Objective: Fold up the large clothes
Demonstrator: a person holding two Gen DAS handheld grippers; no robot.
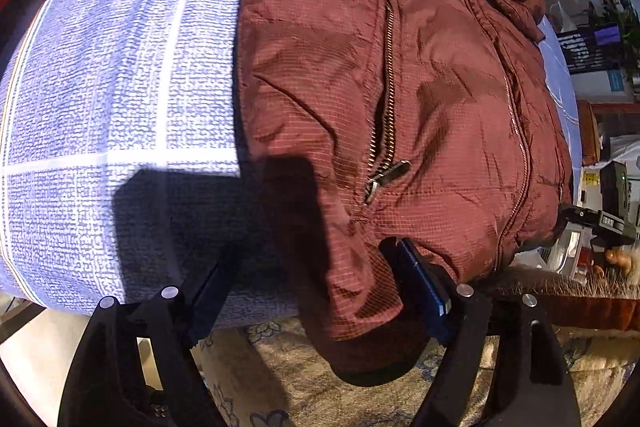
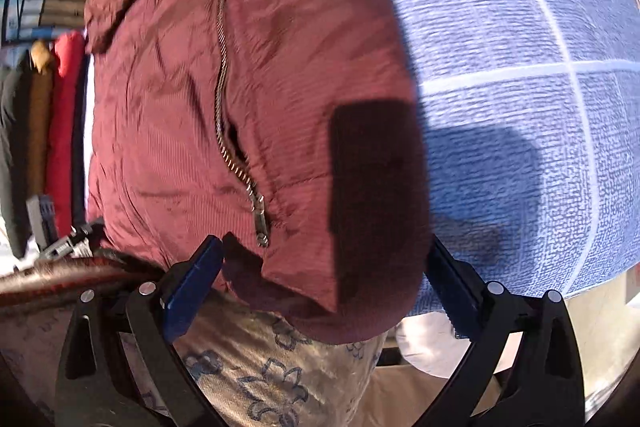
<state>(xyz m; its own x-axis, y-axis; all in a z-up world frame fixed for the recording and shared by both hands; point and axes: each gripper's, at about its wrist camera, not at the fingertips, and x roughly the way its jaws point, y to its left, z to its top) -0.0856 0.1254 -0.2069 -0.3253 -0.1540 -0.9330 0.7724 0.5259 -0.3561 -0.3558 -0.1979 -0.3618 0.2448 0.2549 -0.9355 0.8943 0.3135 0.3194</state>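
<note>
No brand, label or readable writing shows on anything; no container is in view. One maroon jacket (image 1: pixel 400 87) lies spread on a blue checked sheet (image 1: pixel 120 87), filling the centre and right of the left wrist frame and the centre and left of the right wrist frame (image 2: pixel 248 87); its lower corners hang over the near edge of the sheet (image 2: pixel 520 67) above a floral rug (image 2: pixel 260 379). Two pocket zippers can be counted, one per view: a metal zipper (image 1: pixel 386 115) with its pull at the bottom, and a second zipper (image 2: pixel 228 115); a long front zip (image 1: pixel 516 131) runs at right. The left gripper (image 1: pixel 320 287) stands released, jaws spread either side of the hanging corner, pads not pressing; the right gripper (image 2: pixel 324 275) likewise stands released, its two blue pads (image 2: pixel 192 291) astride the other corner.
</note>
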